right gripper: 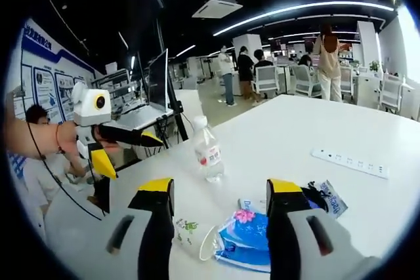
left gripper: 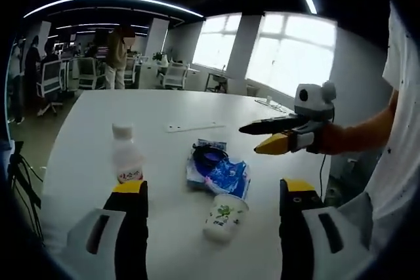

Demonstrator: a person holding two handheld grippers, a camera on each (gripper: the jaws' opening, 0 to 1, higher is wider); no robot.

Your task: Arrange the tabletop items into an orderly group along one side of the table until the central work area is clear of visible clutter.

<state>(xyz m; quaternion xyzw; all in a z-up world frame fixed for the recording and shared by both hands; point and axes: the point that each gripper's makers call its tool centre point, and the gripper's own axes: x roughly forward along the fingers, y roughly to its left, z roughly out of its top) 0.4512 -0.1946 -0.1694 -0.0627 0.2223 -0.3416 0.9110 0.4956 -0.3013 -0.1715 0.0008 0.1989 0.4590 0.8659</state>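
1. Left gripper (left gripper: 213,191) held low over near edge of white table (left gripper: 98,116); fingers (left gripper: 131,218) spread wide apart, released, nothing between them.
2. Right gripper (right gripper: 220,191) likewise over table (right gripper: 295,129); fingers (right gripper: 157,218) spread, released, gripping nothing.
3. Right gripper also seen in left gripper view (left gripper: 259,137), coming in from right on a bare forearm, above the table; fingers parted there, black tip above yellow tip.
4. Left gripper also seen in right gripper view (right gripper: 128,150), coming in from left, beyond table edge; fingers parted.
5. Small clear bottle (left gripper: 126,154) with white cap and red-white label stood upright on table, just beyond left finger; same bottle (right gripper: 208,150) upright in right gripper view, between the two grippers.
6. White cup (left gripper: 223,216) with green print lay tipped on its side, near table edge, between left gripper's fingers in view; seen again (right gripper: 186,231) just beside right gripper's left finger.
7. Blue-and-white packet (left gripper: 226,175) lay flat, touching the cup; seen again (right gripper: 239,240).
8. Dark round item on a second packet (left gripper: 209,155) just behind blue packet; exact kind: cannot tell.
9. White power strip (left gripper: 195,126) lay flat farther back, well apart from the clutter; seen again (right gripper: 351,162).
10. Office chairs (left gripper: 172,75) and standing people (right gripper: 328,57) in background.
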